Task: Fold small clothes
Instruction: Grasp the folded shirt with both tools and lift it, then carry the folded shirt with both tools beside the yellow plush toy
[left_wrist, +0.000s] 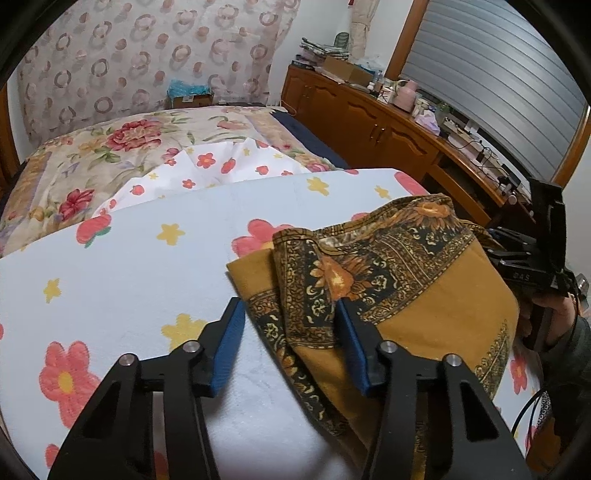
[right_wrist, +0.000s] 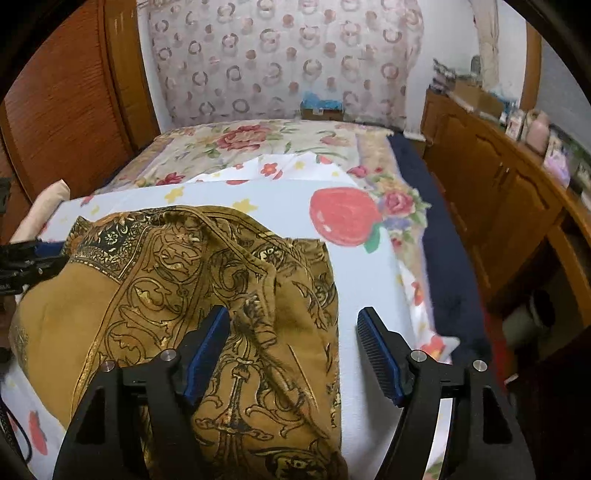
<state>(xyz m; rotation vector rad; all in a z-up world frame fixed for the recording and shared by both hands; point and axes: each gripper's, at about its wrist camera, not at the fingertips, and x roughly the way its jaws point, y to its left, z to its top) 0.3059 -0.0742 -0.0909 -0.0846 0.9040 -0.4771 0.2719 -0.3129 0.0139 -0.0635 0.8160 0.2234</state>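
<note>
A mustard-yellow garment (left_wrist: 424, 295) with dark ornamental borders lies bunched on the white flowered sheet (left_wrist: 129, 258). My left gripper (left_wrist: 288, 302) stands open over the garment's left edge. One blue pad (left_wrist: 229, 347) hangs above bare sheet, while the other blue pad (left_wrist: 352, 347) rests over the patterned cloth. In the right wrist view the same garment (right_wrist: 166, 266) fills the lower left. My right gripper (right_wrist: 292, 311) is open across the garment's right edge, its left pad (right_wrist: 207, 350) on the cloth and its right pad (right_wrist: 376, 350) over the sheet. Neither pair of pads squeezes the fabric.
A floral quilt (left_wrist: 110, 147) covers the bed beyond the sheet. A wooden cabinet (left_wrist: 369, 122) with cluttered top runs along the right, past a dark blue strip (right_wrist: 443, 258). A wooden panel (right_wrist: 74, 103) stands at the left. A hand (left_wrist: 554, 306) grips the other tool.
</note>
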